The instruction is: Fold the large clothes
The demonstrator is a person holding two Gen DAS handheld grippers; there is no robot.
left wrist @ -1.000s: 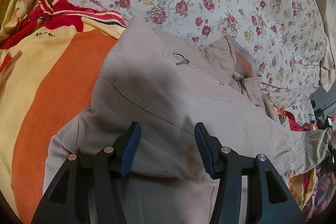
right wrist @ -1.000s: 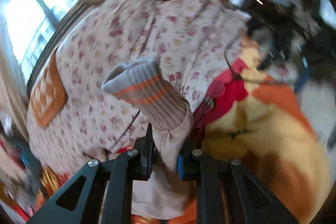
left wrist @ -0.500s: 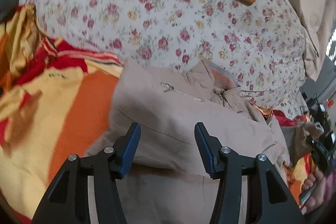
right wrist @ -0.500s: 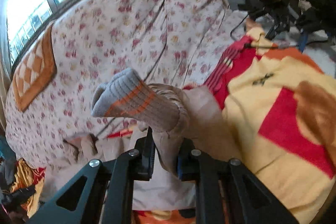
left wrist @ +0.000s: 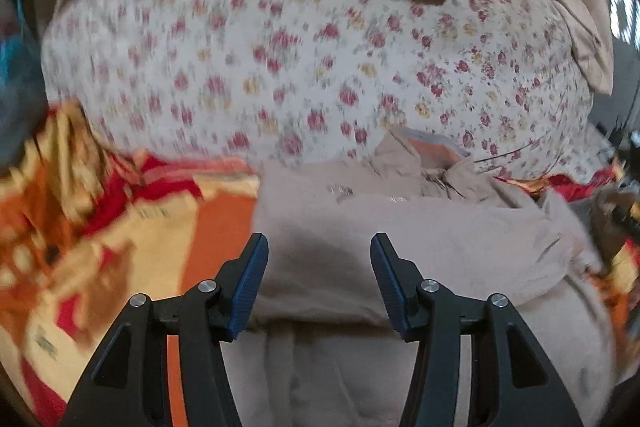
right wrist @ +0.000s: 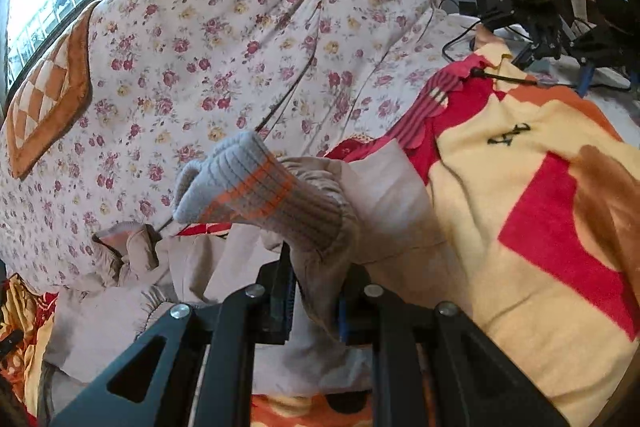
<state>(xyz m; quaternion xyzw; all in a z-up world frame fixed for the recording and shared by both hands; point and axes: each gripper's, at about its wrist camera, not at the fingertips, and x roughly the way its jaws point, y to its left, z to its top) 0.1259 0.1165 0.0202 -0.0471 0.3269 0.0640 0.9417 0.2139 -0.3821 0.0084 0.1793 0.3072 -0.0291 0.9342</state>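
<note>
Jacket (left wrist: 400, 239) on blanket (left wrist: 120, 247); left tongs (left wrist: 319, 283) spread above it, right tongs (right wrist: 314, 301) pinching sleeve (right wrist: 320, 267).

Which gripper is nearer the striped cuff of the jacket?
The right gripper: it is shut on the sleeve just below the striped cuff. The left gripper is open over the jacket's body, cuff out of its view.

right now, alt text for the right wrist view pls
The right gripper is shut on a beige jacket's sleeve, its grey cuff with orange stripes sticking up. Behind lie a floral quilt and, at right, a yellow, red and orange blanket.
</note>
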